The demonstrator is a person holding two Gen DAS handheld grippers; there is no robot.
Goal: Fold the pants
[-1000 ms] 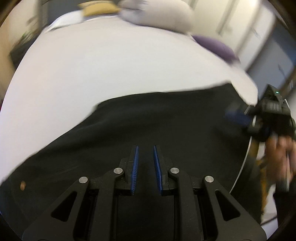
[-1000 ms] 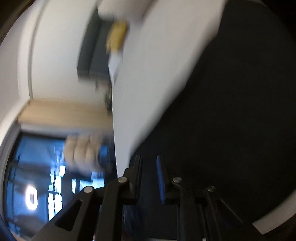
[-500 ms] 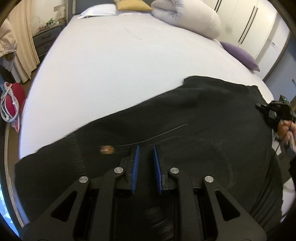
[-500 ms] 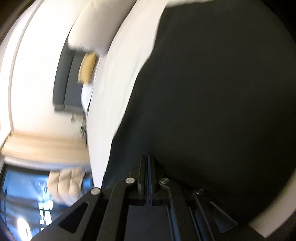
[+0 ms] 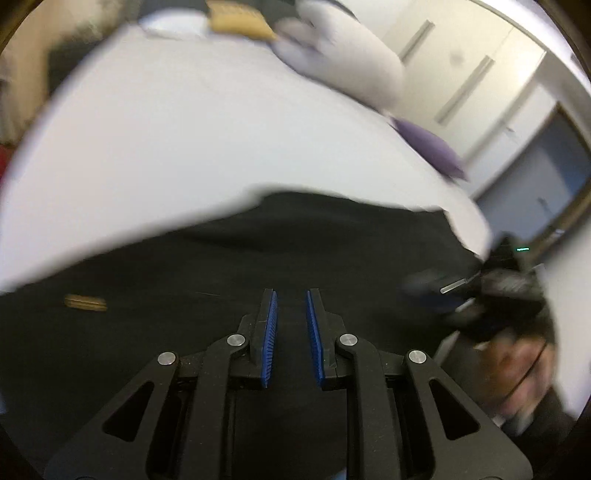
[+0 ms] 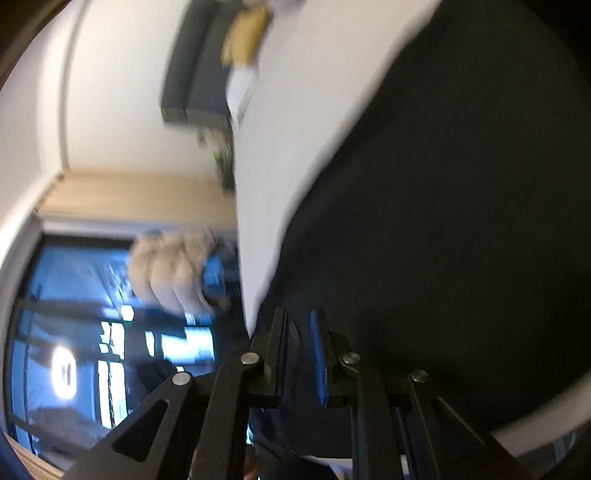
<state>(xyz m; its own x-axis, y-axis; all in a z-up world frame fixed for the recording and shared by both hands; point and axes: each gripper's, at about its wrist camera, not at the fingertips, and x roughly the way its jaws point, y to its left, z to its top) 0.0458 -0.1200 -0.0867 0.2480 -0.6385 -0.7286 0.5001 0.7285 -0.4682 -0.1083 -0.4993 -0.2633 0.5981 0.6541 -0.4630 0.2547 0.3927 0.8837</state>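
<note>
Black pants [image 5: 258, 266] lie spread on a white bed [image 5: 166, 140]; a small tan label [image 5: 85, 302] shows on them at the left. My left gripper [image 5: 291, 295] is open, low over the pants, nothing between its blue pads. My right gripper [image 6: 298, 317] is open at the pants' edge [image 6: 424, 221], tilted sideways; it also shows blurred at the right of the left wrist view [image 5: 498, 288], held by a hand.
A rolled white duvet [image 5: 351, 59], a purple pillow [image 5: 432, 147] and a yellow pillow [image 5: 236, 22] lie at the bed's far side. White wardrobe doors [image 5: 461, 81] stand behind. A window [image 6: 92, 332] and beige curtain [image 6: 129, 192] are beside the bed.
My right gripper was shut half a second ago and is open now, and it has swung towards the bed's edge. My left gripper has shifted; both views are motion-blurred.
</note>
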